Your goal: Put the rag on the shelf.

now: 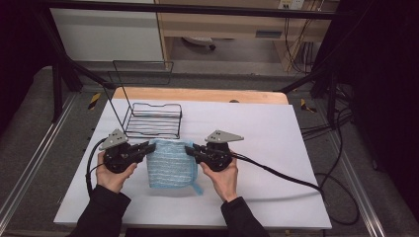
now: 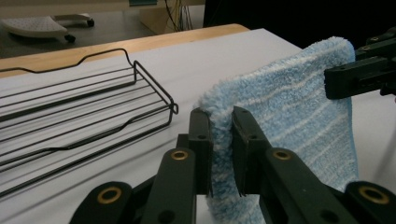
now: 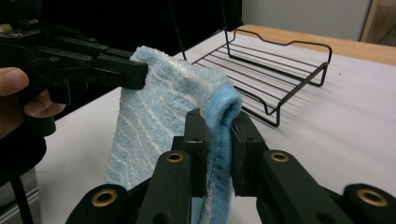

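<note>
A light blue striped towel [image 1: 170,165] hangs between the two grippers over the white table [image 1: 257,138]. My left gripper [image 1: 148,146] is shut on the towel's top left corner; in the left gripper view the fluffy towel [image 2: 289,107] is pinched between the jaws of my left gripper [image 2: 221,122]. My right gripper [image 1: 189,149] is shut on the top right corner, and in the right gripper view the towel's [image 3: 159,107] folded hem sits between the jaws of my right gripper [image 3: 219,123]. The towel's lower part rests on the table. The other gripper [image 3: 116,70] holds the far corner.
A black wire rack [image 1: 150,118] stands on the table just behind the towel, with a tall wire frame [image 1: 141,74] rising at its back. It also lies close by as the rack [image 2: 74,116] and the rack [image 3: 275,70]. Cables [image 1: 291,177] trail right.
</note>
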A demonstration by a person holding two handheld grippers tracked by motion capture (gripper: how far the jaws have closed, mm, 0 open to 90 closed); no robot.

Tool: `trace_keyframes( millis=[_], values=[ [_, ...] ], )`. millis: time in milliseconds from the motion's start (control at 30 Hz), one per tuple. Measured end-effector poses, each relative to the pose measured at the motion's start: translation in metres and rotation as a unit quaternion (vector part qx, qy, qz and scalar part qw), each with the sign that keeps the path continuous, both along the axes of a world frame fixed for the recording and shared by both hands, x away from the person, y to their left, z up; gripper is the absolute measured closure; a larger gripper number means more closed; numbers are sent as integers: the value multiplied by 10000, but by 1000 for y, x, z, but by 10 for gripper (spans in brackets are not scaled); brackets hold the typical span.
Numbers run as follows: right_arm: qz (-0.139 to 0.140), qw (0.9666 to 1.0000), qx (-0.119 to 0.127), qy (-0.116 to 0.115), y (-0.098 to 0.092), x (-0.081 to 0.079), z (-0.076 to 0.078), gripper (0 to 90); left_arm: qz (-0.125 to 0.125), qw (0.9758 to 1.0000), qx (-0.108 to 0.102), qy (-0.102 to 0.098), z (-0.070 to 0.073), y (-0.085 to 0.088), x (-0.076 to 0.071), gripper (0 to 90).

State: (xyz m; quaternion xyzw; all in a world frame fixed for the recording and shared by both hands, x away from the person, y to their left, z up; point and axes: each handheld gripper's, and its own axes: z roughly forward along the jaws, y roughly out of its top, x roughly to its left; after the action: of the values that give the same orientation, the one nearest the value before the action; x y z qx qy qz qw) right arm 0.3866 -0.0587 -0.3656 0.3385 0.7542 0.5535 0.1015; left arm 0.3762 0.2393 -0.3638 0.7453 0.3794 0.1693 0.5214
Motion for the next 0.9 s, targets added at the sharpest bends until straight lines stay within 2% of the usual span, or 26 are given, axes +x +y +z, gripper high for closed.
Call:
trace_keyframes(
  millis=[500,900],
  values=[
    [1,9991,91,-417,3,-5,23,790,75,9990,-123,-413,24,4,-8,793],
    [-25,9965,117,-824,12,-7,48,790,149,9973,-292,-663,44,13,-8,793]
  ],
)
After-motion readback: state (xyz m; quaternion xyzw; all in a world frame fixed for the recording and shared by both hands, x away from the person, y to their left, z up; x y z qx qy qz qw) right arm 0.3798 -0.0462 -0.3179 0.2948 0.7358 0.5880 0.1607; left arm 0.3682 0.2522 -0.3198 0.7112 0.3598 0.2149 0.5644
